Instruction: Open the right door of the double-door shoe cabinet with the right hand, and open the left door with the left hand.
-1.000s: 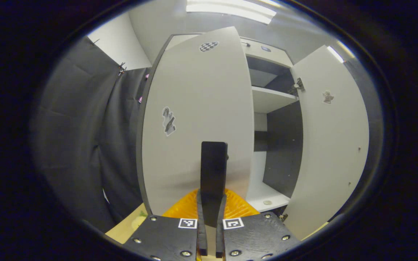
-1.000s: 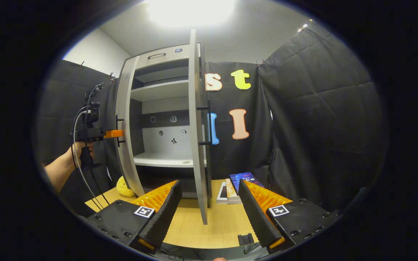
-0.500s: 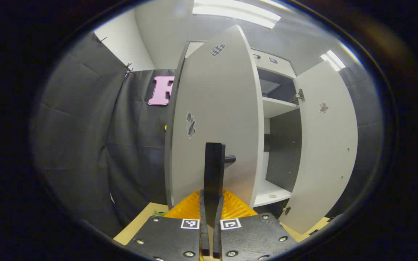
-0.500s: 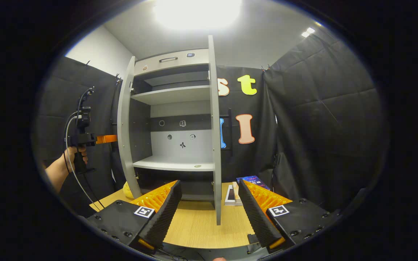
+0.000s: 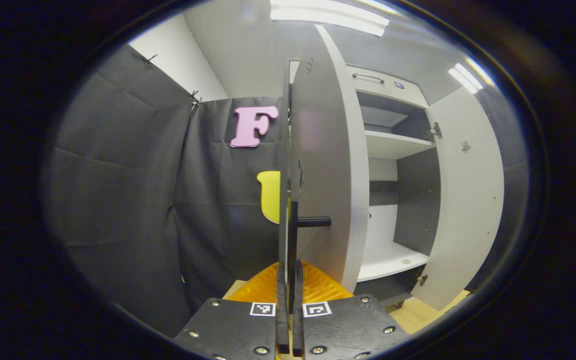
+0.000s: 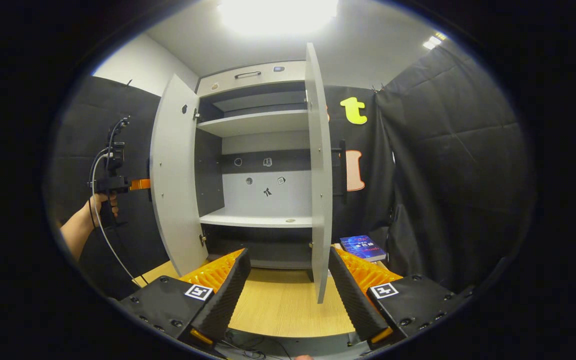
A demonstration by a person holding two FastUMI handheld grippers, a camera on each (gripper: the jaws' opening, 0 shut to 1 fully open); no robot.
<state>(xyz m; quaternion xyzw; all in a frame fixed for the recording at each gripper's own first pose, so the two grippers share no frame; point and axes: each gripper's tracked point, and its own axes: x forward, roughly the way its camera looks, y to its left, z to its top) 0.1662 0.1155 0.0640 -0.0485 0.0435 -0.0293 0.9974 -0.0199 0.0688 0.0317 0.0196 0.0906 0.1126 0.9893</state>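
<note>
The pale grey shoe cabinet stands with both doors swung out. In the left gripper view I see the left door almost edge-on. My left gripper is shut on that door's black bar handle. The right gripper view shows that same left gripper held by a hand behind the left door. My right gripper is open and holds nothing. It hangs over the table in front of the right door, apart from its handle.
The cabinet rests on a wooden table. Inside are bare shelves, with a small round thing on the lower one. A blue book lies on the table right of the right door. Black cloth walls close in both sides.
The left door has swung further outward with my left gripper still on its handle. The right door now appears wider open, and the open right gripper's view has shifted leftward.
</note>
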